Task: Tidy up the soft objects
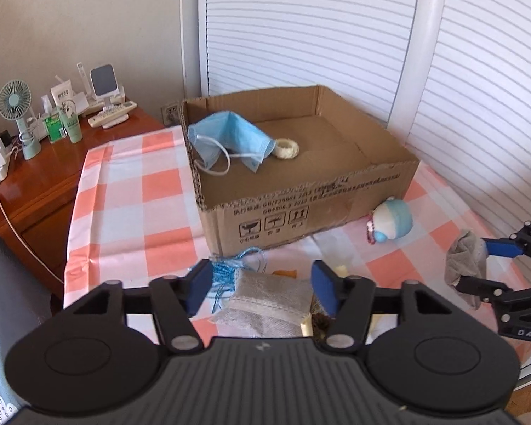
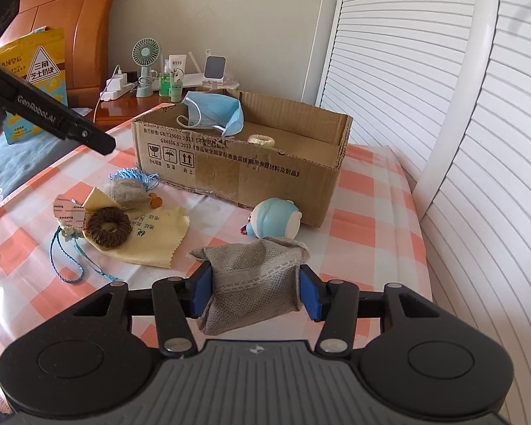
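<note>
While the cardboard box [image 2: 237,163] is sitting on the checked bench [image 2: 371,219], two grey pouches are staying outside it.
Right fingers [image 2: 255,292] are pinching one grey pouch [image 2: 255,283]; left fingers [image 1: 262,288] are hanging spread above the other pouch [image 1: 269,297].

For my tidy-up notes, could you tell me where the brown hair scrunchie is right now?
In the right wrist view, the brown scrunchie lies at left on the yellow cloth, on the checked table left of the cardboard box.
</note>
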`<state>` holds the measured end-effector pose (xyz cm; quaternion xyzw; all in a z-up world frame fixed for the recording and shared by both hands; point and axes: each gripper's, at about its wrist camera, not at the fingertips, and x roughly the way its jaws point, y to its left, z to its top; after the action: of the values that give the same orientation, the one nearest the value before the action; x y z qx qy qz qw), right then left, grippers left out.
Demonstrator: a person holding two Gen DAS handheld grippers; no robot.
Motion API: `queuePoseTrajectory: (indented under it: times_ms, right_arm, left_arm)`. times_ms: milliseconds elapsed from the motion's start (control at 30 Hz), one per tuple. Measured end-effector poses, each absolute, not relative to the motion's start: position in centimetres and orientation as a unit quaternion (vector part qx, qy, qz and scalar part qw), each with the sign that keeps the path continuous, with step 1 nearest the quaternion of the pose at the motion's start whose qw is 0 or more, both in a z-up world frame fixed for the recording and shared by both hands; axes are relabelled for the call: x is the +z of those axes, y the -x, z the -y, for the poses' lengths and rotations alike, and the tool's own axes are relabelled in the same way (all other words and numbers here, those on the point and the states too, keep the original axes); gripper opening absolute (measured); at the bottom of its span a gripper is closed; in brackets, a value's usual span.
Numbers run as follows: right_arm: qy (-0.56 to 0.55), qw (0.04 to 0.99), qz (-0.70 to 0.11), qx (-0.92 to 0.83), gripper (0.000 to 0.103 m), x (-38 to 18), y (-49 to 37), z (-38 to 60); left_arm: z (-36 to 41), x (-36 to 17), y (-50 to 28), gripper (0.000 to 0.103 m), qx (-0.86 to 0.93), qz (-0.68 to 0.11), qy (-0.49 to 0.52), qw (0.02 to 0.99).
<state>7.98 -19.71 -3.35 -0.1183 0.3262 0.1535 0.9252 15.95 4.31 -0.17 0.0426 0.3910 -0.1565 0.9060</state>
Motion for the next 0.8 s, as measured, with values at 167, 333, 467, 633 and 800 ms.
queuePoseTrajectory:
  times_ms: [167, 333, 467, 633, 800]
  right_arm:
    - [0.117, 0.922, -0.336, 0.154, 0.056, -4.0, -8.5, 19.7]
    - [0.114, 0.919, -0.345, 0.152, 0.056, -4.4, -9.2, 19.8]
    - [0.113, 0.917, -0.351, 0.152, 0.056, -4.8, -9.7, 19.6]
    - [0.115, 0.915, -0.355, 0.155, 0.056, -5.0, -10.1, 19.3]
    - [0.115, 0.913, -0.358, 0.156, 0.056, -5.1, -10.4, 19.0]
  left_arm:
    - [-3.8, -3.3, -17.7, 0.065, -0.161, -0.426, -0.037, 0.889]
    - [-3.2, -5.0, -18.5, 0.069, -0.172, -0.443, -0.048, 0.879]
    - [-3.0, -5.3, -18.6, 0.07, -0.175, -0.443, -0.054, 0.877]
    - [-2.2, -5.3, -18.3, 0.076, -0.189, -0.44, -0.076, 0.874]
    - [-1.6, -6.3, -18.6, 0.066, -0.185, -0.447, -0.09, 0.871]
